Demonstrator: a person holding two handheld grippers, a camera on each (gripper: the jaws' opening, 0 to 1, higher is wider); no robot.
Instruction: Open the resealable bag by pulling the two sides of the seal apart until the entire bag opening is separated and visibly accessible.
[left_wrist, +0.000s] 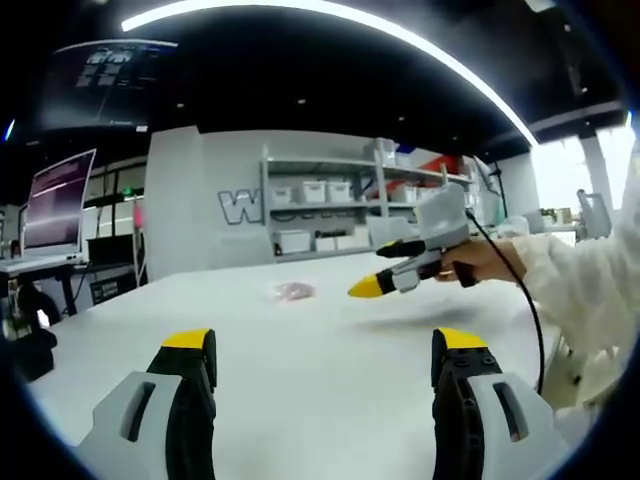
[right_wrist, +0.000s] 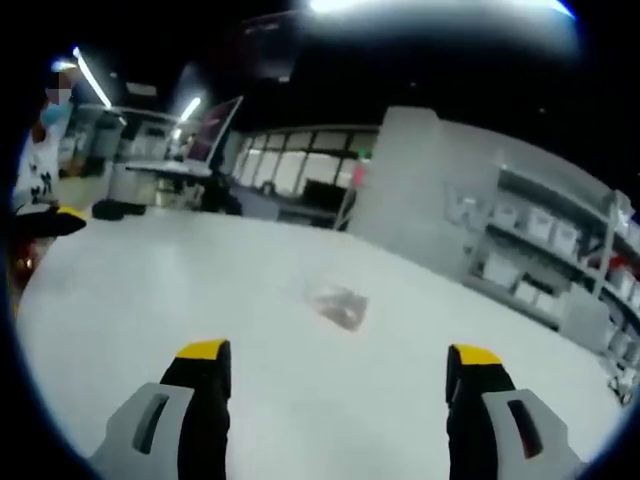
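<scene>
Left gripper view catches the right hand-held gripper (left_wrist: 372, 270) above the bag (left_wrist: 293, 291).

The tabletop (left_wrist: 300, 350) looks smooth, matt white. The bag (right_wrist: 340, 306) at its twelve o'clock looks like thin, clear, slightly glossy plastic.

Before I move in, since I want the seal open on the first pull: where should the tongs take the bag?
The bag lies flat and untouched on the white table, too blurred to show its seal. Probably come in low from the near side and pinch one lip of the seal edge with each open gripper, left and right.
</scene>
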